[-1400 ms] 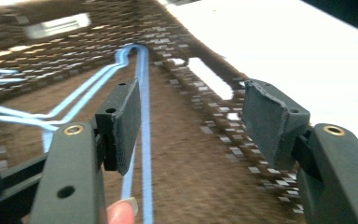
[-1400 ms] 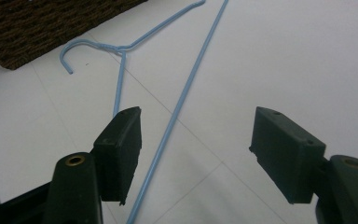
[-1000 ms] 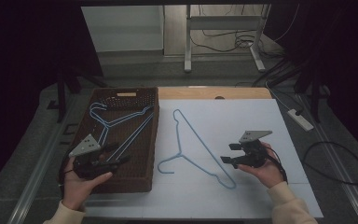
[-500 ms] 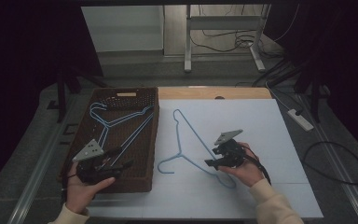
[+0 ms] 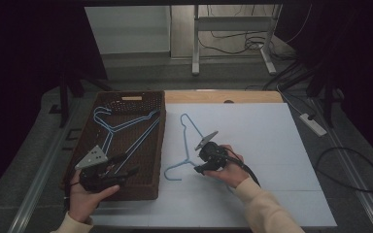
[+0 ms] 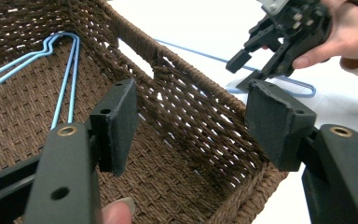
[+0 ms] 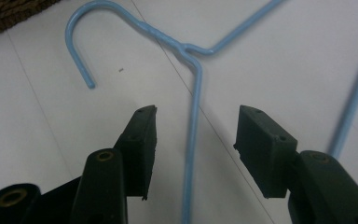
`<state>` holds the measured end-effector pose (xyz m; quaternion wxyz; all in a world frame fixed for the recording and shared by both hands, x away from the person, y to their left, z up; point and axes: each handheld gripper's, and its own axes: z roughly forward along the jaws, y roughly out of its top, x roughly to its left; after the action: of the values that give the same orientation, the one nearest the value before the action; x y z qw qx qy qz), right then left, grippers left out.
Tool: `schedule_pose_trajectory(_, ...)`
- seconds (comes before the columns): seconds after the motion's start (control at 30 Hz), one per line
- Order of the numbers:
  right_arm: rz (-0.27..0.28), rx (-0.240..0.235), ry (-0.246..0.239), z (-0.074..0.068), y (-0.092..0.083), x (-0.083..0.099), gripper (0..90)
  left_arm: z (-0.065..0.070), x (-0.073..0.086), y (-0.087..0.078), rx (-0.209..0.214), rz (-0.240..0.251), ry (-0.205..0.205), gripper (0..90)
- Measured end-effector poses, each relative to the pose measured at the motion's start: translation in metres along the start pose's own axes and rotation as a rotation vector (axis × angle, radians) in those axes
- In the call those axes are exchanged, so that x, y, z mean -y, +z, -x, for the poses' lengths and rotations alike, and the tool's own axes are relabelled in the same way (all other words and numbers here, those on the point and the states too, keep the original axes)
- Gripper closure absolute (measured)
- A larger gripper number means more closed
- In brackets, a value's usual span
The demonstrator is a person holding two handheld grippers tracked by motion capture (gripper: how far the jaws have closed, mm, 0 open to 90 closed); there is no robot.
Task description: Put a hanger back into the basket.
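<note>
Right now I see the thin blue wire hanger [image 7: 193,121] lying flat on the smooth white board [image 5: 272,141], just right of the woven brown basket [image 5: 158,145], one straight wire running between the jaws of my right gripper [image 7: 196,140], which have just been closing but don't yet press it. Its far shoulder is cut off. My left gripper [image 6: 191,121] hangs wide and empty over the basket's near corner, two more blue hangers [image 6: 51,60] inside.

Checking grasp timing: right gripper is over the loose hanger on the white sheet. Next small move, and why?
Probably finish closing the right gripper on the blue hanger. Its jaws have just been closing, and one wire arm below the hook already runs between the pads, untouched. The left gripper waits open over the wicker basket.
</note>
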<state>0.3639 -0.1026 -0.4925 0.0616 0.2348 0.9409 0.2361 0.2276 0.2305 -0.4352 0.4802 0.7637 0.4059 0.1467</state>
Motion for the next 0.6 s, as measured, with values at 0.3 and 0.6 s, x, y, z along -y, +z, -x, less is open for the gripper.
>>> schedule_pose_trajectory(0.3, -0.135, 0.021, 0.013, -0.001, 0.020, -0.020, 57.6, -0.002, 0.000, -0.004, -0.003, 0.011, -0.003, 35.8)
schedule_pose_trajectory(0.6, -0.248, 0.078, 0.112, -0.008, 0.026, -0.032, 80.0, -0.003, 0.001, -0.006, -0.008, 0.012, -0.004, 35.8)
